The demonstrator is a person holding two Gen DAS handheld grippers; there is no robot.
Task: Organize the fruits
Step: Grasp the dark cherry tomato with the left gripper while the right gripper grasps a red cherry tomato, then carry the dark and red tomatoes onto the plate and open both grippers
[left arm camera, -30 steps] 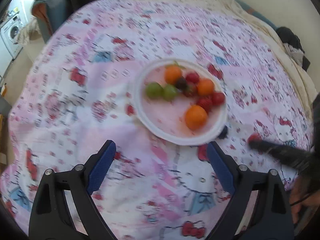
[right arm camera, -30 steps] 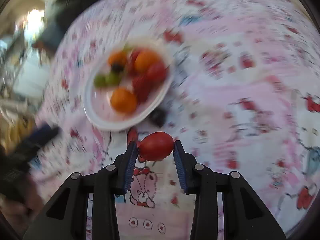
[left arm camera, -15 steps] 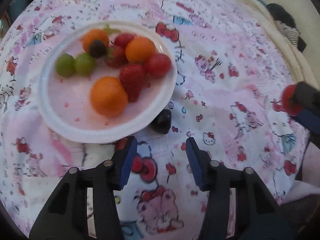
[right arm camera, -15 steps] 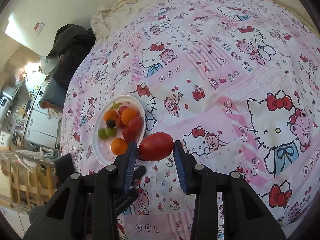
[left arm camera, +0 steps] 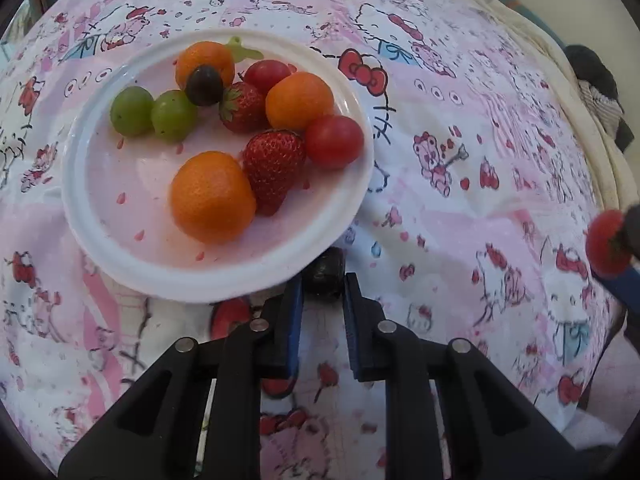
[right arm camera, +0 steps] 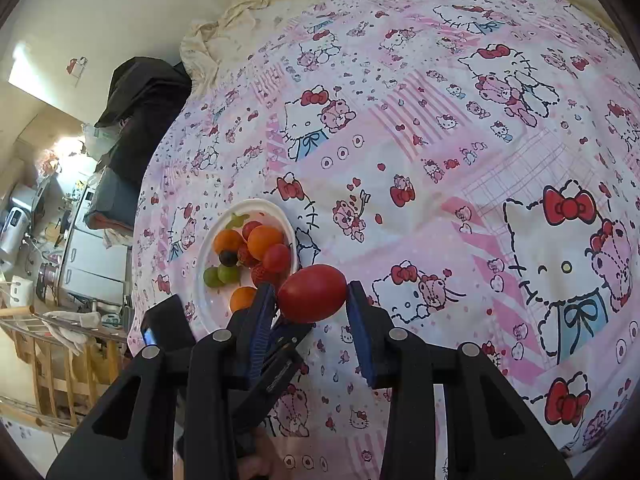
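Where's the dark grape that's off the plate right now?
Left wrist view: the dark grape lies on the bedsheet against the plate near rim, between the left gripper fingertips.

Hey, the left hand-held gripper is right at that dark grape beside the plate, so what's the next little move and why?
Probably close the left hand-held gripper on the dark grape. The grape lies on the bedsheet just off the white plate rim, already between the blue pads, which do not yet seem to pinch it. The right hand-held gripper holds a red tomato clear of the spot.

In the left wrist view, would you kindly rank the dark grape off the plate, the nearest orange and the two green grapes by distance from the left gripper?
1. Dark grape, between the left gripper fingertips.
2. Orange, plate front.
3. Green grapes, plate's far left.
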